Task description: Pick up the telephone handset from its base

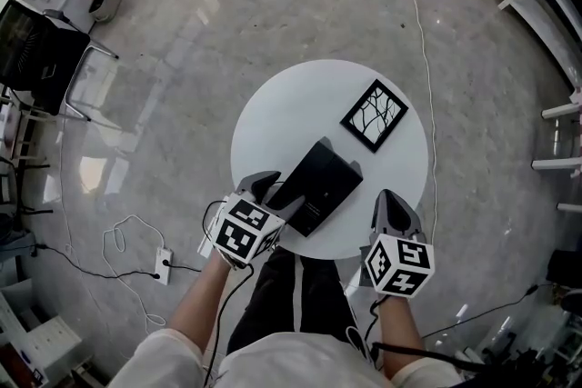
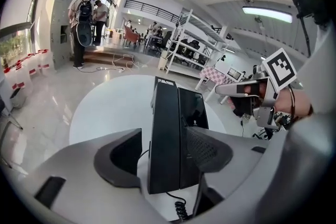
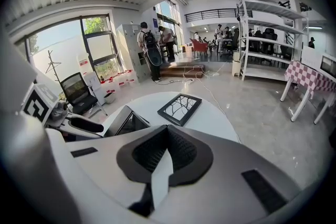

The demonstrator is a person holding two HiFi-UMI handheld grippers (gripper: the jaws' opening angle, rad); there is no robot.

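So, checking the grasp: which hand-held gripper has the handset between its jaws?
The left hand-held gripper: its open jaws straddle the black handset, while the right hand-held gripper is shut and empty.

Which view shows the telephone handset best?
The left gripper view: the handset stands close and full length between the left gripper's open jaws. The head view shows the telephone from above, handset hard to pick out. The right gripper view catches only a corner of it.
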